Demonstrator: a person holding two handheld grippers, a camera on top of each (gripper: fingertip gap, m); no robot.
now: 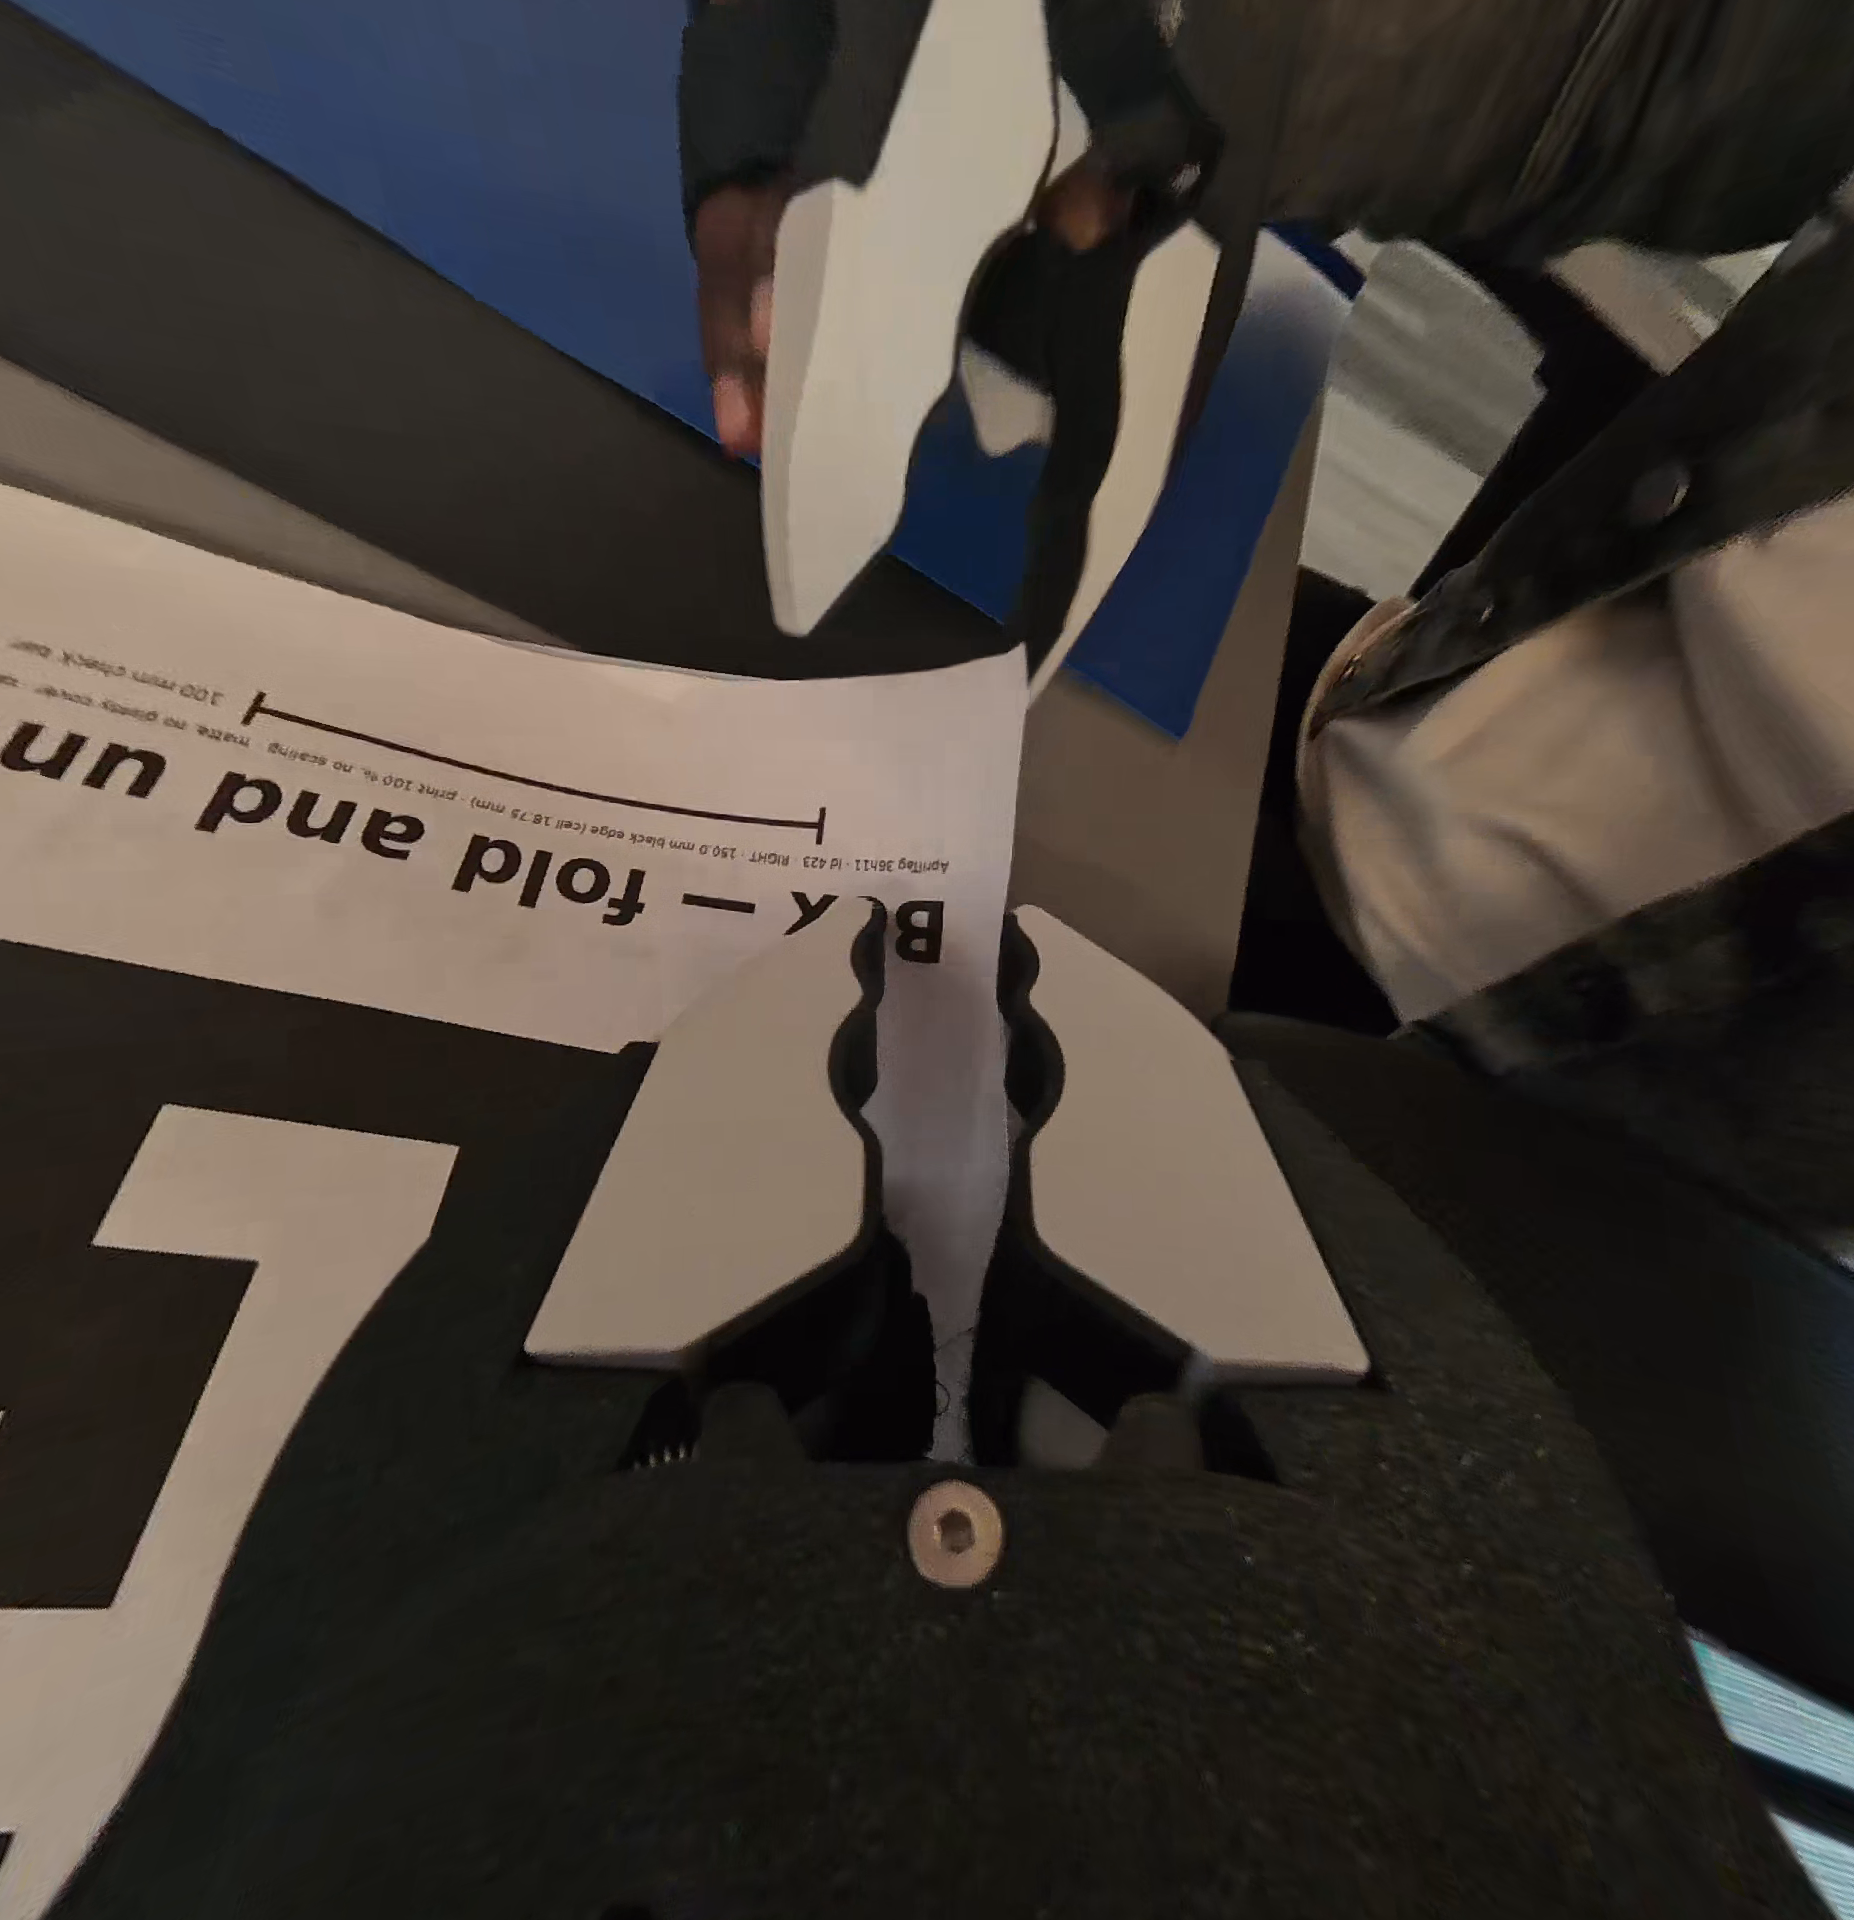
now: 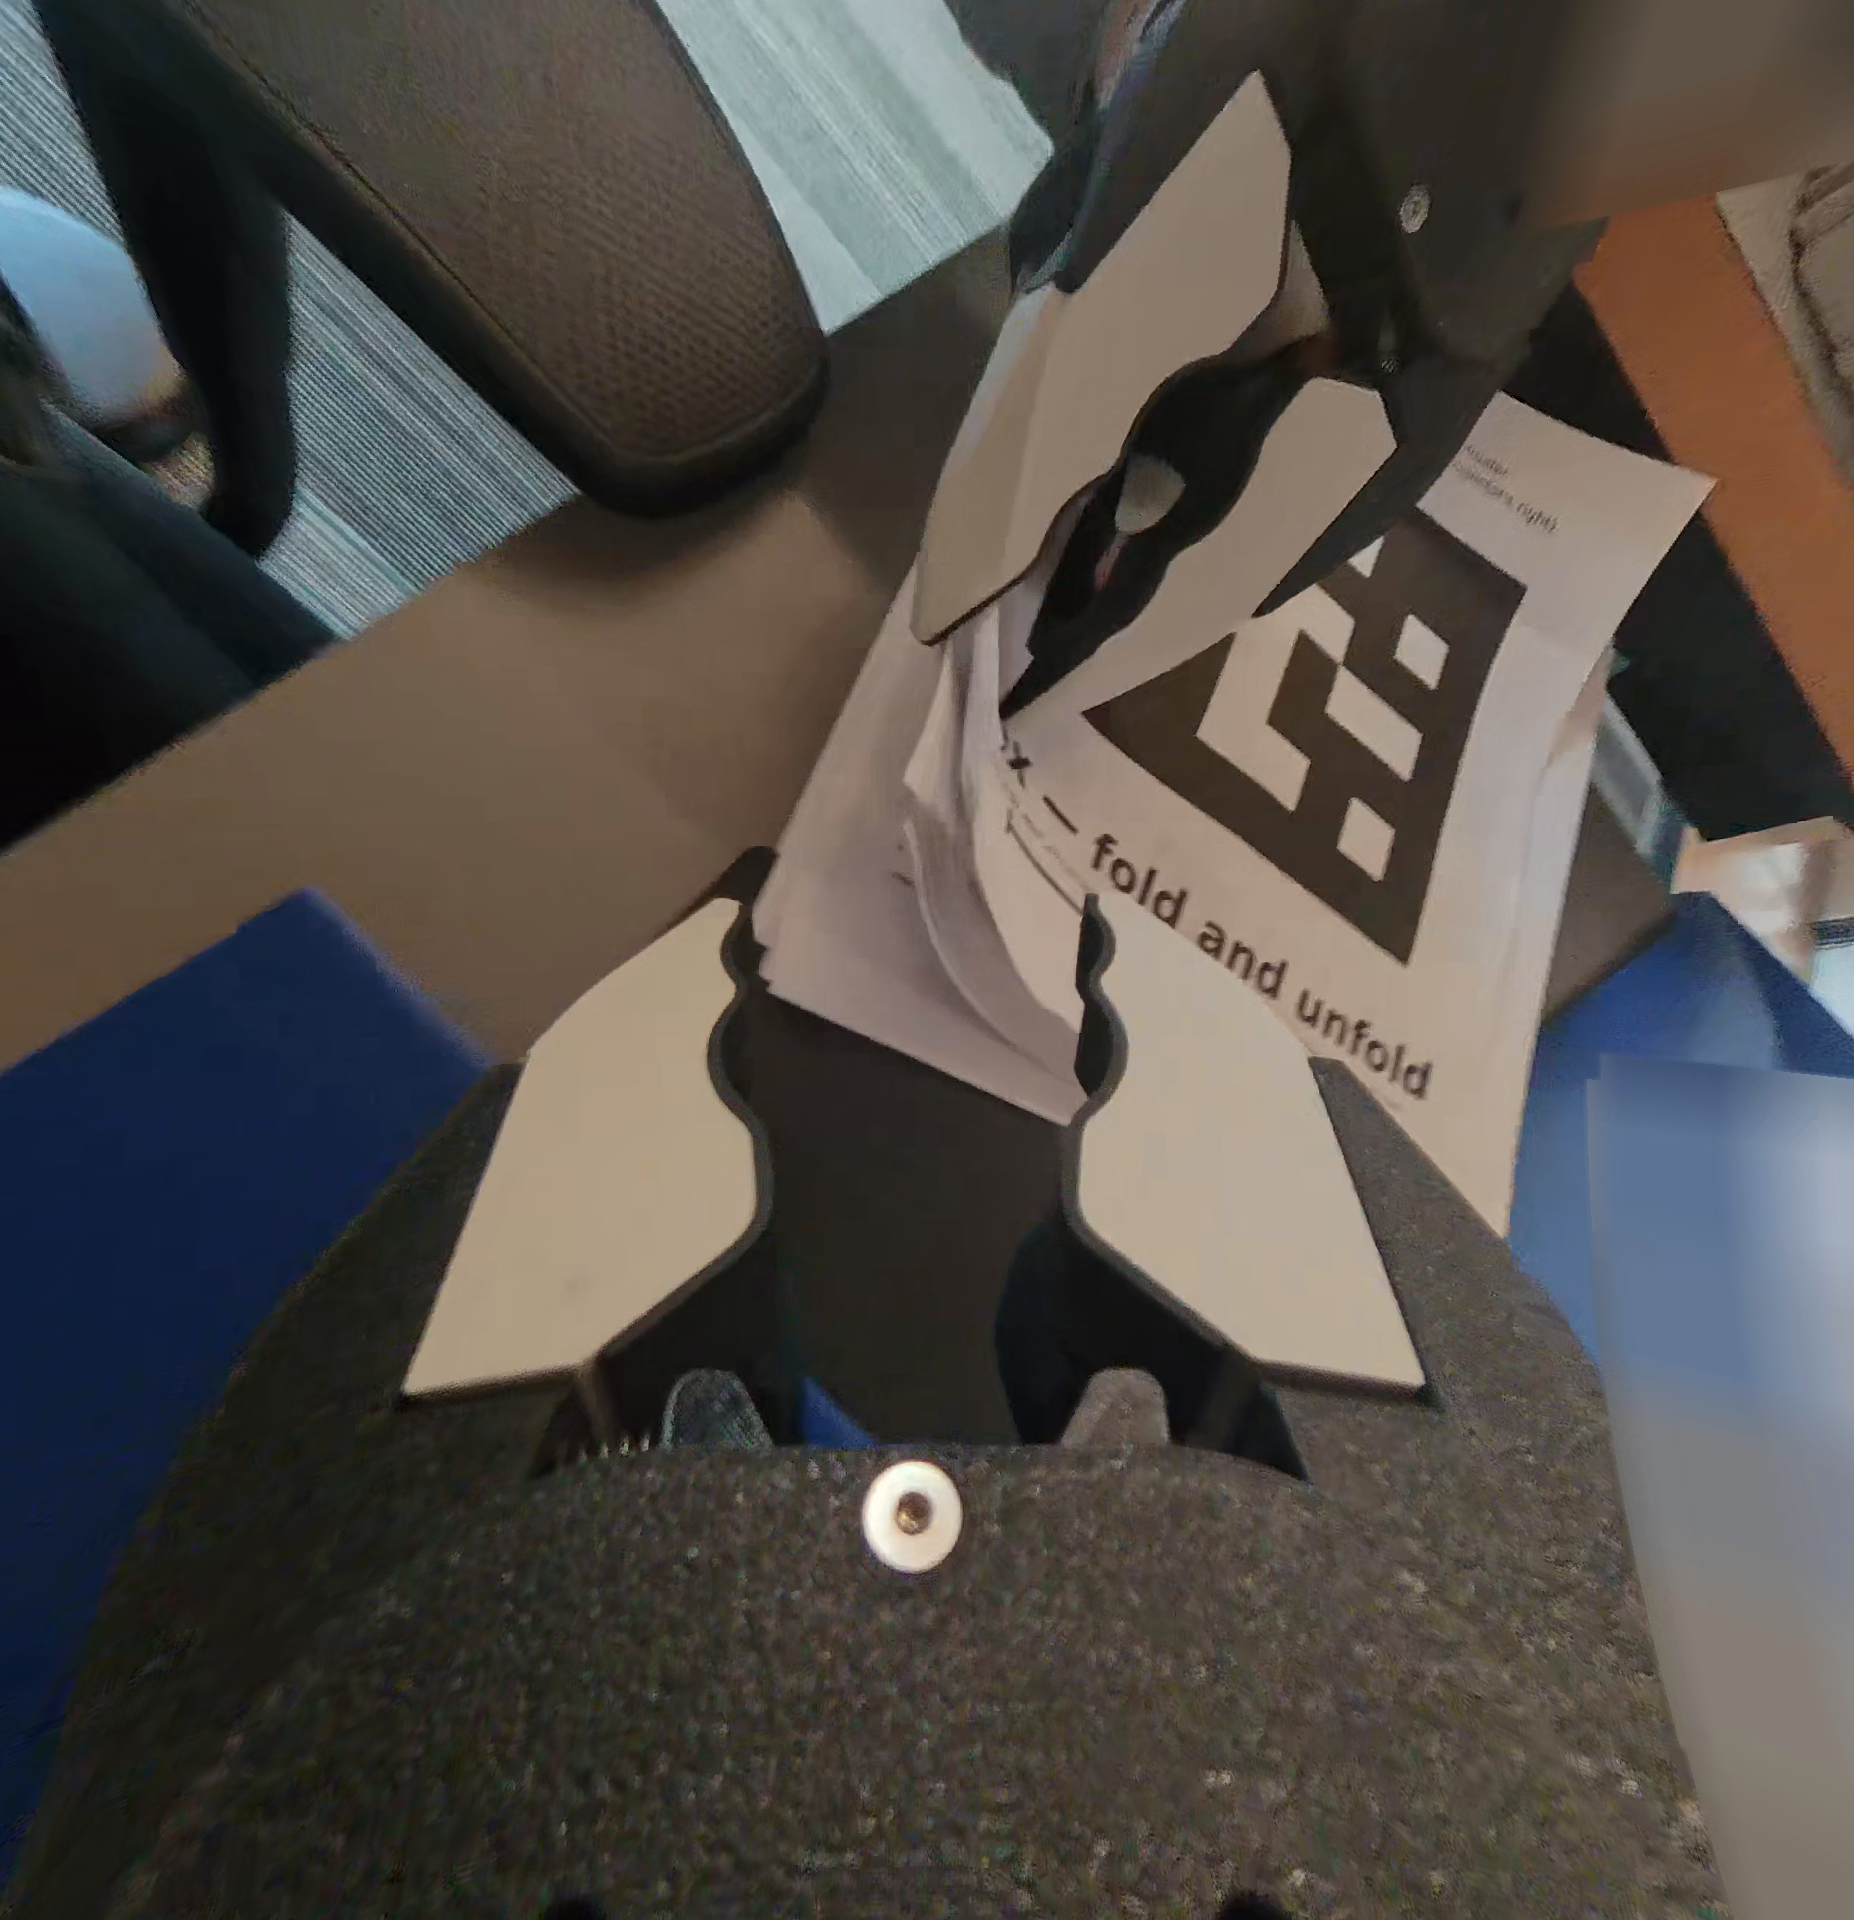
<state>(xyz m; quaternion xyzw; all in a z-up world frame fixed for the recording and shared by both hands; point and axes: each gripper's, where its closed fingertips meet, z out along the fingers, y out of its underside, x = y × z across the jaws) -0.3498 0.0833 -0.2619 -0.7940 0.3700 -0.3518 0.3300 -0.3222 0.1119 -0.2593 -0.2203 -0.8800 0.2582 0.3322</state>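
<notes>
Across the grey tabletop (image 2: 549, 727) lies a printed white sheet (image 2: 1266, 831) bearing a black square marker, blue panels (image 2: 175, 1091) at the lower corners. Left gripper (image 1: 938, 966) is clamped on the sheet's corner; right gripper (image 2: 912, 956) stands apart, empty — an office chair (image 2: 549, 208) on striped carpet (image 2: 383, 416) at upper left.

We see matt white paper (image 1: 507, 831) printed in flat black ink, its pinched corner crumpled. The left gripper (image 1: 938, 940) has smooth, matt pale finger plates on a rough, grainy black plastic body (a shiny metal screw (image 1: 954, 1532) sits in it). The chair seat (image 2: 549, 239) is dimpled brown mesh cloth, the tabletop (image 2: 507, 665) smooth and dull.
</notes>
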